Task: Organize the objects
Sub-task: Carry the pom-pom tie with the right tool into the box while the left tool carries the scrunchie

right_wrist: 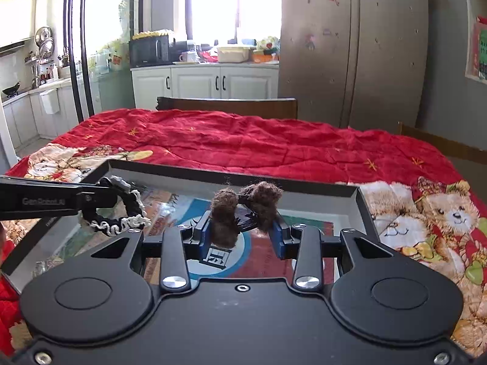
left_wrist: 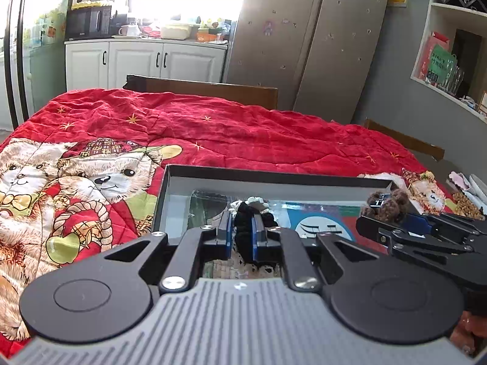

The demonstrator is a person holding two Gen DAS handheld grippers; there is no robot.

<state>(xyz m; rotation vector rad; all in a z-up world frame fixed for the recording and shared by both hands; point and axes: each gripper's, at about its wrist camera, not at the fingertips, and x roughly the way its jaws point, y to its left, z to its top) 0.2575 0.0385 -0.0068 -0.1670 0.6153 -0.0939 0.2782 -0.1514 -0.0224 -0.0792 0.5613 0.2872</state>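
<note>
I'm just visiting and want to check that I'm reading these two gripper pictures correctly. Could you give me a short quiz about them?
1. True or false: the left gripper is clamped on a black-and-white scrunchie.
2. What does the right gripper hold? A) a spoon B) a fuzzy brown hair clip C) nothing
3. Fill in: both grippers hang above an open, shallow dark ____ lying on the red bear-print quilt.

Key
1. True: the blue pads squeeze the scrunchie.
2. B: the clip sits between the pads.
3. box.
</note>
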